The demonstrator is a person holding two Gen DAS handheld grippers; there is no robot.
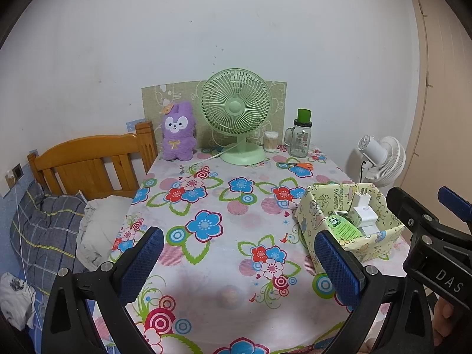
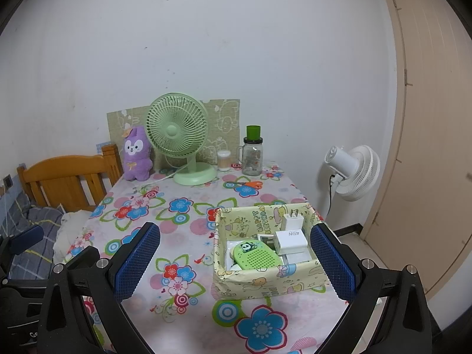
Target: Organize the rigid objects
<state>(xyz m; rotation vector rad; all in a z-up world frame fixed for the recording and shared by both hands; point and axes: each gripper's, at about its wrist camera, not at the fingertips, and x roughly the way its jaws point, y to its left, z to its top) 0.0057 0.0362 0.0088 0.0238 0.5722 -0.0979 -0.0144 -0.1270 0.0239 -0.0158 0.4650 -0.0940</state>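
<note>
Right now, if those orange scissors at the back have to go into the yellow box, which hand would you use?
Probably the right gripper: open, empty, with the box directly before it and the scissors beyond. The left gripper sits further left.

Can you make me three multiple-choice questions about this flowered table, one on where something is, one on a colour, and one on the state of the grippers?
1. Where do the orange-handled scissors lie?
A. inside the yellow paper-wrapped box
B. on the floral tablecloth in front of the glass jar
C. on the bed

2. What colour is the desk fan beside the purple plush toy?
A. white
B. blue
C. pale green

3. How are the two grippers?
A. both open, holding nothing
B. both shut on chargers
C. left shut, right open

Answers: 1 B, the scissors rest on the floral tablecloth before the glass jar. 2 C, its grille and base are pale green. 3 A, the left gripper and right gripper show spread blue pads with nothing between them.
</note>
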